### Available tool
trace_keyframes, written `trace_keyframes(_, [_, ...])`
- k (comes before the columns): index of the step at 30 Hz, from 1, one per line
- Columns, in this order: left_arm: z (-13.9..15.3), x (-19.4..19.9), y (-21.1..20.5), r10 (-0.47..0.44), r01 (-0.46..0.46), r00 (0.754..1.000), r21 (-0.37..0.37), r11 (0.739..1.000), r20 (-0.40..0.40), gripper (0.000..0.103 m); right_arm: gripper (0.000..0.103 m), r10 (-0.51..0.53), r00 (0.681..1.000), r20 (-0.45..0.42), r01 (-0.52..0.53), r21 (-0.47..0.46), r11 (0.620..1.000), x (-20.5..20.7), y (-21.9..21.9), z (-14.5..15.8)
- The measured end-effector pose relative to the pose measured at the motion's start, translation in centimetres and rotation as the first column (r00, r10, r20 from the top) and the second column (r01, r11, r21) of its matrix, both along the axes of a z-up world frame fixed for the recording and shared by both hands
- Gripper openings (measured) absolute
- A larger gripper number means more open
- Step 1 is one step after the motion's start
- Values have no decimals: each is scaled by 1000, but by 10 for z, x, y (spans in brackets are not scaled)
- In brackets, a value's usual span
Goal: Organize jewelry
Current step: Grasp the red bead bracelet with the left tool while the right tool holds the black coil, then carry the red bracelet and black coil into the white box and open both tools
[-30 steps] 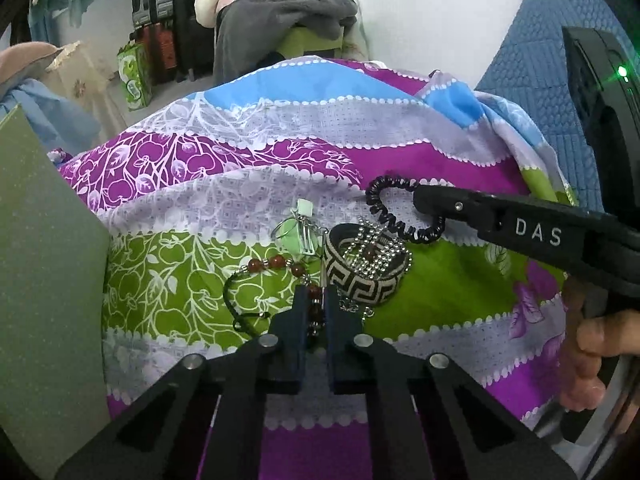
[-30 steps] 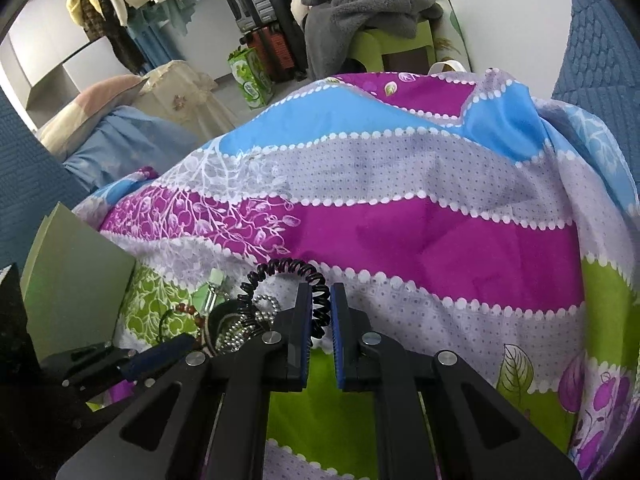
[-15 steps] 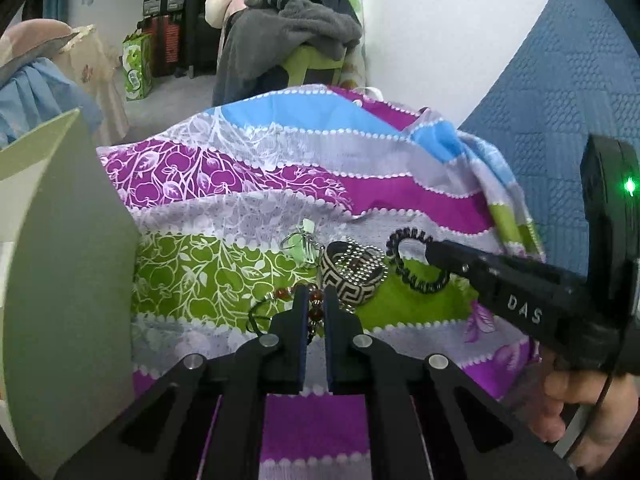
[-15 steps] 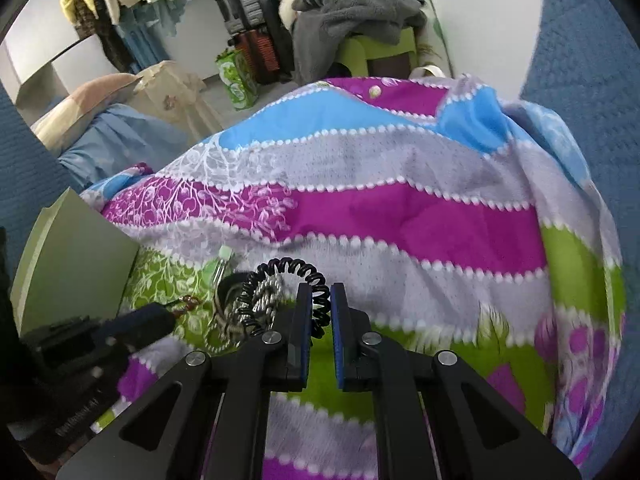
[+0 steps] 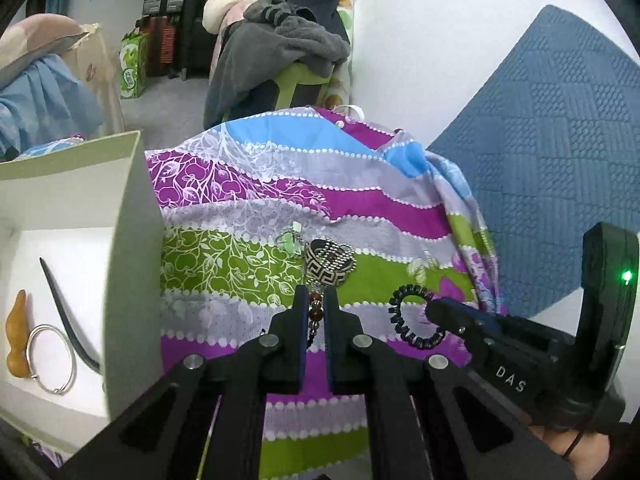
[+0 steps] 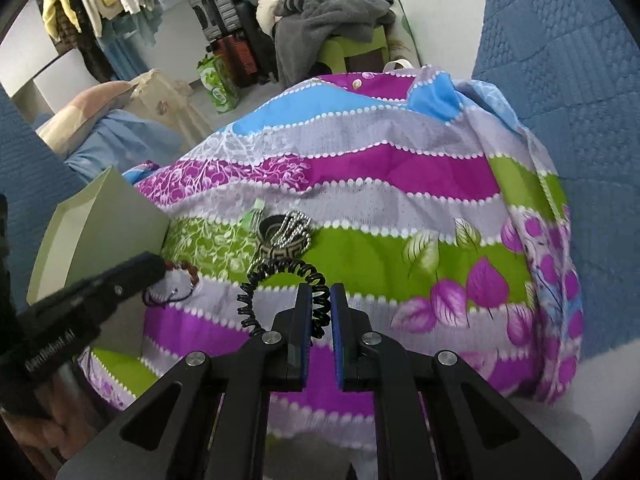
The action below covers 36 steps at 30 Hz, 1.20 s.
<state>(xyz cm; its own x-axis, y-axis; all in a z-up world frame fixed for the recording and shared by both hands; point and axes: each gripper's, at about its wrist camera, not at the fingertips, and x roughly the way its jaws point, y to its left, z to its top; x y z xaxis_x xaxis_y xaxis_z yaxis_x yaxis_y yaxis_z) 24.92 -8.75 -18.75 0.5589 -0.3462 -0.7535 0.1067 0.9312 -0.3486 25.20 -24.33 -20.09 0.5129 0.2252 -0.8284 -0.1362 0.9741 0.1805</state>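
My left gripper [image 5: 316,300] is shut on a red-bead bracelet [image 5: 315,312], lifted above the cloth; its beads and black cord hang below the gripper in the right wrist view [image 6: 176,280]. My right gripper [image 6: 320,300] is shut on a black spiral hair tie [image 6: 276,288], also seen in the left wrist view [image 5: 412,316]. A patterned black-and-cream bangle [image 5: 326,268] with a silver bead chain [image 6: 292,226] lies on the striped cloth, next to a pale green charm [image 5: 292,240].
An open pale green box [image 5: 132,240] stands at the left, holding a silver hoop [image 5: 52,360], a dark hair stick [image 5: 68,316] and an amber piece [image 5: 18,336]. The colourful cloth [image 6: 400,184] drapes over the surface. Blue padded wall [image 5: 560,160] at right.
Both grippers have risen and pulled back from the jewelry pile, carrying the bead bracelet and the hair tie. The box's inside has come into view at left.
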Motion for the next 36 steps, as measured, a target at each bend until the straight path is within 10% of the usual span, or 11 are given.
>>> trace_keyframes(24, [167,-28,99,20,-26,989,36,999,146,4,7,54,975,216,-66,48,997,-21,57,164])
trace_keyframes(36, [161,-29,163,83,-87,990,26,996,118,5,7,164,961,221,-177,42,983,-7,130,173])
